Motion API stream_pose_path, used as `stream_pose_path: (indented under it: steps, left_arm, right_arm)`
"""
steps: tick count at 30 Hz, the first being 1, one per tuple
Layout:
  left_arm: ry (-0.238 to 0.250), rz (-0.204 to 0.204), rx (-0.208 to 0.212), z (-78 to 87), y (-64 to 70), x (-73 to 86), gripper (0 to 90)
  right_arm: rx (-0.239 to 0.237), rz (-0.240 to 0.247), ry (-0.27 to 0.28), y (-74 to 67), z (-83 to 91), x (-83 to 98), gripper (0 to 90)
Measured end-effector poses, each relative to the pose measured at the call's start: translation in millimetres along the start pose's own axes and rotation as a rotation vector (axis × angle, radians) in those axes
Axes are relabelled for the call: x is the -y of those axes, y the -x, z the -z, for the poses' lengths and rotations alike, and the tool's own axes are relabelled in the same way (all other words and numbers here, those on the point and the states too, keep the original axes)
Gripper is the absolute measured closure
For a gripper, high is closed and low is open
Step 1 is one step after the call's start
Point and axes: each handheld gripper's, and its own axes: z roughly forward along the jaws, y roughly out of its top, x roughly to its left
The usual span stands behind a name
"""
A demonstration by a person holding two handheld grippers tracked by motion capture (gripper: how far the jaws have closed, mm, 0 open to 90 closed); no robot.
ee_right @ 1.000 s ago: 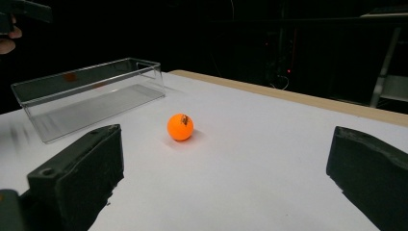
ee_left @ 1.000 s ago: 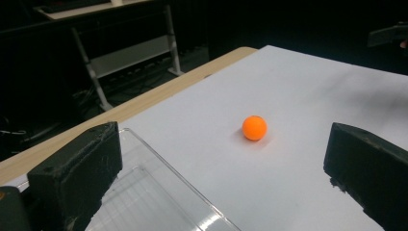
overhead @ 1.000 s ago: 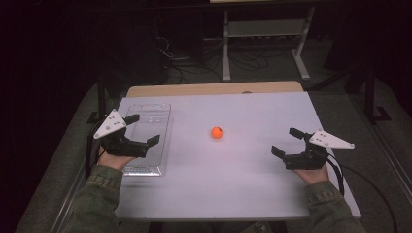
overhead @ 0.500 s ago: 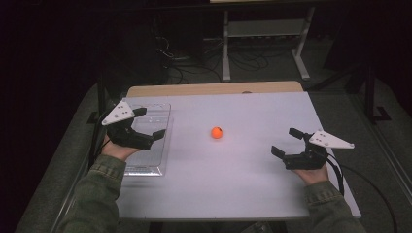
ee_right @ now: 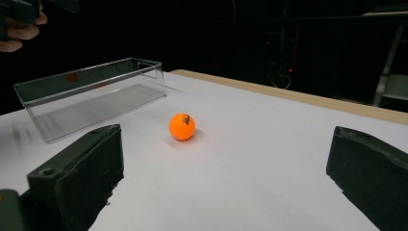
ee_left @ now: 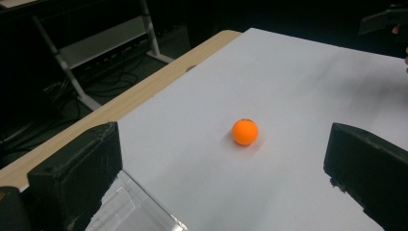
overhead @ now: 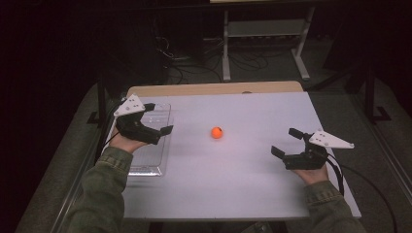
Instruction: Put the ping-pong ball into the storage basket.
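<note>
A small orange ball [overhead: 216,132] [ee_left: 245,132] [ee_right: 182,126] lies alone near the middle of the white table top [overhead: 233,184]. My left gripper [overhead: 158,118] hovers open above the clear plastic box [overhead: 151,141], its jaws wide apart and pointing at the ball with nothing between them. My right gripper [overhead: 286,141] sits low at the right side of the table, open and empty too, also aimed toward the ball. In the right gripper view the clear box [ee_right: 91,94] stands empty behind the ball.
The table has a wooden strip [overhead: 218,89] along its far edge. Beyond it are a metal shelf stand [overhead: 265,36] and cables on the dark floor. The other hand's gripper [ee_left: 385,19] shows at the far right of the left gripper view.
My left gripper has lifted and moved forward and to the right over the clear box, toward the ball. The right gripper and the ball have stayed put.
</note>
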Motion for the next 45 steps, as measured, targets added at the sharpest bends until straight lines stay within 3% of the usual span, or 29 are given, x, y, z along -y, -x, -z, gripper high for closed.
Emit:
stream_pose_path:
  steps: [6, 23, 45]
  left_arm:
    - [-0.01, -0.002, 0.021, -5.1, -2.0, -5.8, 0.0]
    - [-0.066, -0.012, 0.017, -18.1, -15.3, -19.8, 0.0]
    - [-0.144, -0.064, 0.074, -51.2, -11.8, -38.6, 0.0]
  right_arm:
    - [-0.001, 0.0, 0.0, 0.1, 0.1, 0.0, 0.0]
    - [-0.003, 0.002, 0.002, -0.1, 0.4, -0.2, 0.0]
    - [-0.005, 0.008, 0.001, -0.7, 0.4, -0.2, 0.0]
